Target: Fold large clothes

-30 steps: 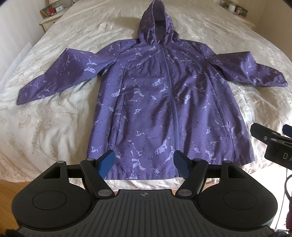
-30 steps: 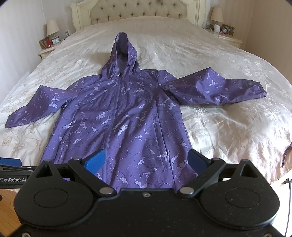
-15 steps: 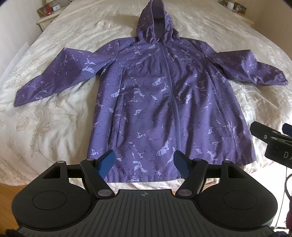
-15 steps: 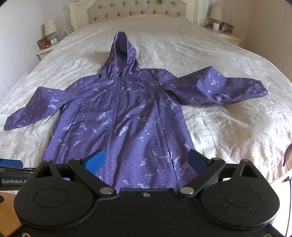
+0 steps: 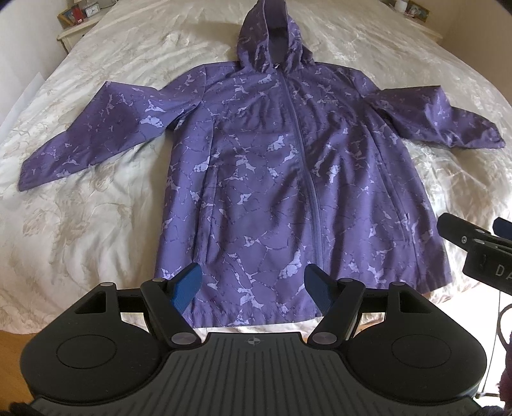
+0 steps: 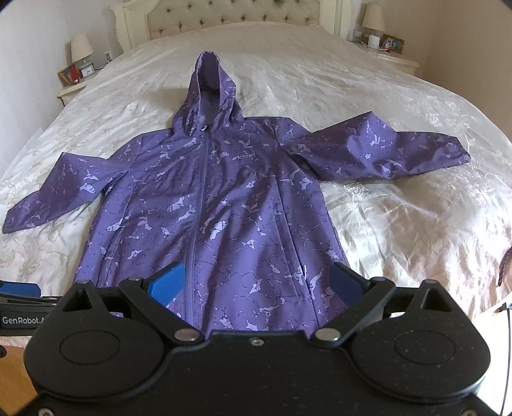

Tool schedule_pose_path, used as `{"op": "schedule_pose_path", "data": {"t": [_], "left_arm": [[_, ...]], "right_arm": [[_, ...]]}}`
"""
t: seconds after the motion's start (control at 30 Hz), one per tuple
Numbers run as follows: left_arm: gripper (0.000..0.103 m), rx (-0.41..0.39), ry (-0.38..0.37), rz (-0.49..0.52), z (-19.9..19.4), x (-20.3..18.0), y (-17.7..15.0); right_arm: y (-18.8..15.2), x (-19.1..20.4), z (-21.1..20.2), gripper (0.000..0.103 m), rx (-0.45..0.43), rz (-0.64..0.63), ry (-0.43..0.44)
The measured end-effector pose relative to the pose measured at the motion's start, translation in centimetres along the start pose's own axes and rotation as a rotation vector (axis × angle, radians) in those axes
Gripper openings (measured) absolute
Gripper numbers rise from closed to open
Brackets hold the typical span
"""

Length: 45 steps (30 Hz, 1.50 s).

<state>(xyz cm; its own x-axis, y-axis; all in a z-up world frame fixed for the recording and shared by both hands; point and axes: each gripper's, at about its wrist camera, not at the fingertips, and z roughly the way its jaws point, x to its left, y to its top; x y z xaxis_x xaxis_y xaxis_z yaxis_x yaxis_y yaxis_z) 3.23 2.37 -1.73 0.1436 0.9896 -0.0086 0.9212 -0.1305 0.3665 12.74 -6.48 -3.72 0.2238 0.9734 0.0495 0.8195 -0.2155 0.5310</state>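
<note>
A purple patterned hooded jacket (image 5: 288,179) lies flat and zipped on the bed, front up, hood pointing to the headboard, both sleeves spread out sideways. It also shows in the right wrist view (image 6: 217,208). My left gripper (image 5: 252,284) is open and empty, just above the jacket's bottom hem. My right gripper (image 6: 257,281) is open and empty, over the hem's right part. The right gripper's body shows at the right edge of the left wrist view (image 5: 476,246).
The bed has a cream floral bedspread (image 5: 80,217) and a tufted headboard (image 6: 230,16). Nightstands with lamps stand at both sides (image 6: 76,83) (image 6: 390,54). Wooden floor (image 5: 16,339) shows below the bed's foot edge.
Both grippers have moved a little forward and up over the jacket's hem, so the jacket sits lower and closer in both views. The jacket itself has not moved. Both stay open.
</note>
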Motion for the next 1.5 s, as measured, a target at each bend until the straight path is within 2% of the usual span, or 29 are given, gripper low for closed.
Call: {"op": "schedule_pose_path", "data": {"t": [0.4,0.53,0.63,0.73,0.77,0.9,0.97,1.13,1.33,1.5], "left_arm": [[0.069,-0.059,-0.053,0.011,1.3,1.8,1.3],[0.069,-0.06,-0.099,-0.041,2.5,2.8,1.9],[0.069,-0.054,-0.166,-0.078,4.0,3.7,2.8],[0.07,-0.068,-0.234,-0.122,5.3,4.5,3.8],[0.07,-0.07,-0.236,-0.131,5.7,4.7,4.1],[0.072,-0.086,-0.194,-0.179,7.0,5.4,5.9],[0.078,-0.104,-0.167,-0.195,7.7,5.7,6.9],[0.078,-0.145,-0.075,-0.256,8.7,7.0,9.3],[0.078,-0.165,0.002,-0.359,9.5,11.3,10.5],[0.078,-0.173,0.062,-0.448,10.4,16.7,10.3]], "right_arm": [[0.5,1.1,0.7,0.096,-0.005,0.063,-0.03],[1.0,1.5,1.9,0.096,0.015,0.038,-0.006],[1.8,1.7,3.2,0.096,0.02,0.014,0.02],[3.1,1.6,5.4,0.096,0.024,-0.008,0.084],[3.6,1.7,6.3,0.097,0.031,-0.016,0.105],[6.3,1.7,9.4,0.097,0.047,-0.038,0.169],[7.5,1.6,10.6,0.097,0.044,-0.047,0.187],[10.6,0.9,14.3,0.097,0.072,-0.072,0.242],[13.5,1.8,18.0,0.097,0.109,-0.127,0.291],[14.6,4.1,19.8,0.097,0.136,-0.15,0.318]]}}
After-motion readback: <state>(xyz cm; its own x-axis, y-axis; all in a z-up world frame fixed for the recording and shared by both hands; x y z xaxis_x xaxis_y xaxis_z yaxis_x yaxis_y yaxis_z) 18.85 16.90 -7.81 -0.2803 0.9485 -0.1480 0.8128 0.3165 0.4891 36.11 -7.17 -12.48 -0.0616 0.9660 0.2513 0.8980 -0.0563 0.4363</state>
